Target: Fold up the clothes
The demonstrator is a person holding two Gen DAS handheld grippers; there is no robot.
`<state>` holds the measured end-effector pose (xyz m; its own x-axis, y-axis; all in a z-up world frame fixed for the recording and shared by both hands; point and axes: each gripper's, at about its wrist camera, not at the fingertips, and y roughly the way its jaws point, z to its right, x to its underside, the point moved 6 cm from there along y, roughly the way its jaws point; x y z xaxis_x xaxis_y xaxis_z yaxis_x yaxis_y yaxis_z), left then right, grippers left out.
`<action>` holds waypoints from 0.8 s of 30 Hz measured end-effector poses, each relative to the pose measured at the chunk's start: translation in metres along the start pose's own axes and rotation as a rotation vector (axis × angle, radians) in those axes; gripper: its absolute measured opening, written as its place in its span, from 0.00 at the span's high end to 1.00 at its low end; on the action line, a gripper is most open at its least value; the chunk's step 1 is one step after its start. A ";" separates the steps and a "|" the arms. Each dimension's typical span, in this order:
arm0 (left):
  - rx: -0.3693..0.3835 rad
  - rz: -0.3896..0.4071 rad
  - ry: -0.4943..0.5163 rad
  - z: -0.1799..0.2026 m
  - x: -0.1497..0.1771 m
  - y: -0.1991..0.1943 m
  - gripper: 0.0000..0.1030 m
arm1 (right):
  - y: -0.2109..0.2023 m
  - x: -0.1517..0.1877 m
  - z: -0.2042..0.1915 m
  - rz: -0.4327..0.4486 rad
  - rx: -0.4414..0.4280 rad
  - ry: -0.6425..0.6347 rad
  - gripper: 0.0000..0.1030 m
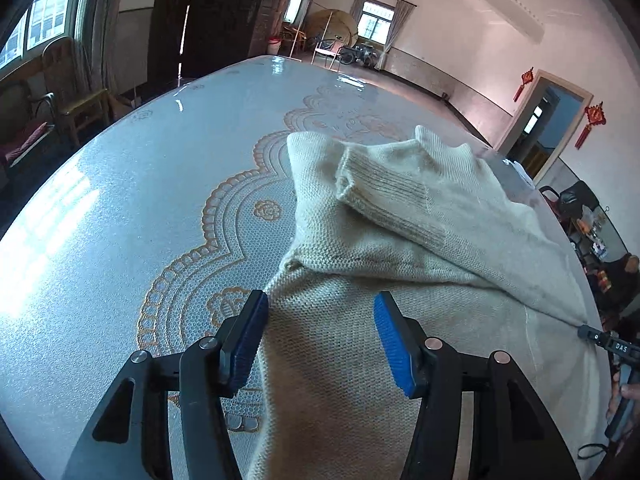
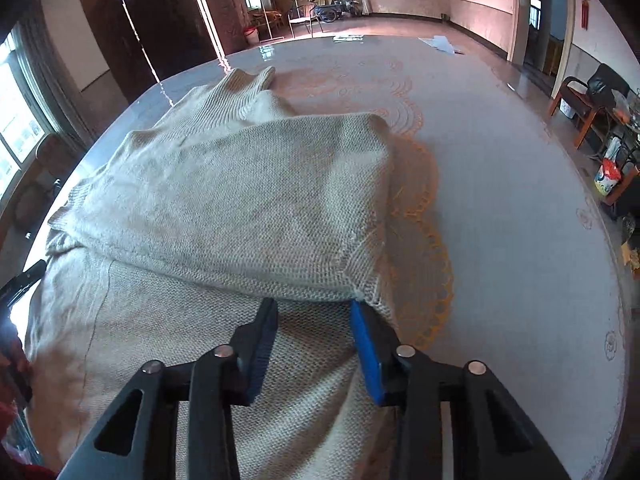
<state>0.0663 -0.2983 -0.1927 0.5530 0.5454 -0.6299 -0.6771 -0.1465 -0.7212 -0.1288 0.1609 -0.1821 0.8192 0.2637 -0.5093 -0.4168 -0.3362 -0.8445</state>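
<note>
A cream knitted sweater (image 1: pixel 400 216) lies on the round table, its sleeves folded over the body; it also shows in the right wrist view (image 2: pixel 224 184). My left gripper (image 1: pixel 320 304) is open, its blue-padded jaws apart over the sweater's near left edge, holding nothing. My right gripper (image 2: pixel 314 308) is open over the sweater's near right part, just below the folded sleeve's edge (image 2: pixel 360 288). The other gripper's tip (image 1: pixel 592 336) shows at the sweater's right corner in the left wrist view.
The round table (image 1: pixel 120 216) carries a white cloth with an orange lace pattern (image 2: pixel 436 240). Papers (image 2: pixel 440 44) lie at its far edge. Wooden chairs (image 1: pixel 76 92) stand at the left, an armchair (image 2: pixel 588 92) and cluttered shelf at the right.
</note>
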 end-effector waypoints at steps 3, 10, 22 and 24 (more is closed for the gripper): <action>-0.044 -0.032 -0.008 -0.003 0.004 -0.012 0.44 | -0.009 0.002 -0.002 -0.010 -0.028 0.026 0.65; -0.117 -0.016 -0.036 -0.021 0.035 -0.039 0.40 | -0.024 0.027 -0.036 -0.048 -0.047 -0.122 0.58; -0.159 0.035 0.048 -0.025 0.042 -0.074 0.35 | -0.058 0.045 -0.008 0.008 -0.027 -0.065 0.58; -0.104 0.042 0.087 -0.007 0.043 -0.077 0.35 | -0.062 0.053 -0.027 -0.004 -0.092 -0.092 0.58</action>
<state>0.1461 -0.2691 -0.1662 0.5683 0.4635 -0.6798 -0.6494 -0.2547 -0.7165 -0.0490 0.1710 -0.1516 0.7794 0.3462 -0.5223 -0.3719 -0.4152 -0.8302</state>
